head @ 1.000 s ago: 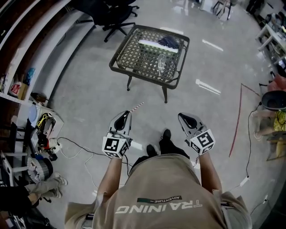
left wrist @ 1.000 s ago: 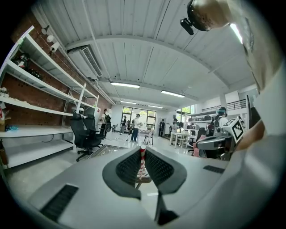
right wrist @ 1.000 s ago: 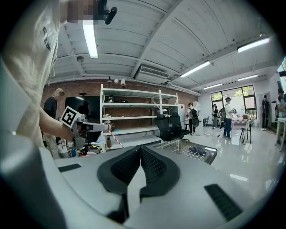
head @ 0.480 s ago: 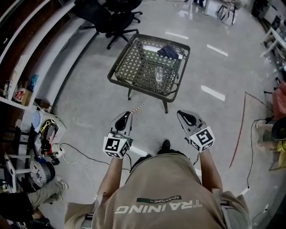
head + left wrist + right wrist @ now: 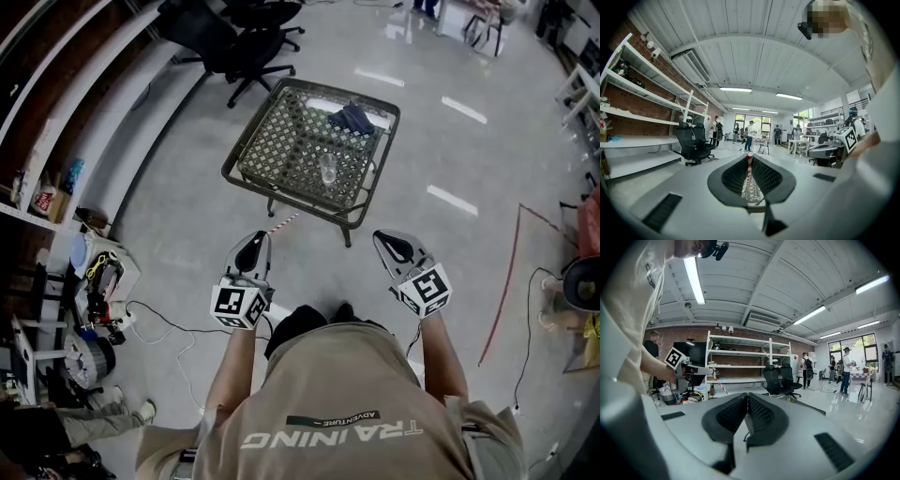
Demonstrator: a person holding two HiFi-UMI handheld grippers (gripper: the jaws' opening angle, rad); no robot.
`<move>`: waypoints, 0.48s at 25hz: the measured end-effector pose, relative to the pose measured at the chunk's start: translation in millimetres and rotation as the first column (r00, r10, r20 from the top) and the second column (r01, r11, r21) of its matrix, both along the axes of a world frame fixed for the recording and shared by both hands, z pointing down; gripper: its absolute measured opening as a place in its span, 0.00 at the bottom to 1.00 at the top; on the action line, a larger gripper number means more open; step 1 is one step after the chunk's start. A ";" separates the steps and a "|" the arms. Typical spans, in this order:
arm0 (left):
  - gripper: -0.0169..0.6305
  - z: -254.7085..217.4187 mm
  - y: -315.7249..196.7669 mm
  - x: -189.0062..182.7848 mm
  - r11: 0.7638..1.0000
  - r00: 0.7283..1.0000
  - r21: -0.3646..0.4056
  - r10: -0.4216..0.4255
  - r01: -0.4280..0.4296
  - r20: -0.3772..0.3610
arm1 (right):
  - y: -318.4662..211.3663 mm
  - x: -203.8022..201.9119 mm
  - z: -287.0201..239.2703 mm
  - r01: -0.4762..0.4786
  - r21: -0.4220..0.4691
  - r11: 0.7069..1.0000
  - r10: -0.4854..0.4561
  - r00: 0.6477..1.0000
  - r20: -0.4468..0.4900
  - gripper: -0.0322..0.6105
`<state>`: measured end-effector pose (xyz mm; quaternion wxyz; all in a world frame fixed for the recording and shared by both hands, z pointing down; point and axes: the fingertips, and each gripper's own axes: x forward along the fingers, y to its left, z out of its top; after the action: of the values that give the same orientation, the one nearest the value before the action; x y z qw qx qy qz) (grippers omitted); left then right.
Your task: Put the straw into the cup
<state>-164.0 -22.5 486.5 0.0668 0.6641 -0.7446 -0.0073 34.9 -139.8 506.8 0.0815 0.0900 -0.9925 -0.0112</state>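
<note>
A clear cup (image 5: 328, 171) stands near the front edge of a dark lattice-top table (image 5: 272, 141), some way ahead of both grippers. My left gripper (image 5: 253, 246) is shut on a red-and-white striped straw (image 5: 284, 222), which sticks out forward and to the right toward the table. In the left gripper view the straw (image 5: 749, 164) runs upright between the closed jaws of the left gripper (image 5: 750, 158). My right gripper (image 5: 392, 246) is held beside it, level, its jaws together with nothing in them. The right gripper view shows the right gripper (image 5: 746, 398) and, off to the left, the left gripper (image 5: 696, 371) with the straw (image 5: 720, 384).
A dark blue cloth (image 5: 352, 118) and a white flat item (image 5: 323, 103) lie at the table's far side. Black office chairs (image 5: 234, 37) stand beyond. Shelves and clutter with cables (image 5: 94, 281) line the left; a red line (image 5: 506, 272) marks the floor at right.
The table and cup have come closer and lower in the head view as I walk toward them. Both grippers moved forward, the left still holding the straw.
</note>
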 end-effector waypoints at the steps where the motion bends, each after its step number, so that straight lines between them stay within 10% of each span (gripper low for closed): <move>1: 0.08 -0.2 -1.8 -5.3 1.000 1.000 -0.001 -0.008 0.008 -0.001 | -3.5 -2.8 -0.2 0.001 0.001 1.000 -0.001 1.000 -0.001 0.08; 12: 0.08 10.3 -46.6 -55.7 1.000 1.000 -0.001 0.001 -0.001 -0.013 | -46.4 -45.7 9.5 -0.025 -0.017 1.000 0.025 1.000 -0.017 0.08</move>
<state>-219.7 -69.1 496.8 0.0718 0.6643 -0.7439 -0.0111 -10.8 -186.2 516.3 0.0908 0.1015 -0.9907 -0.0022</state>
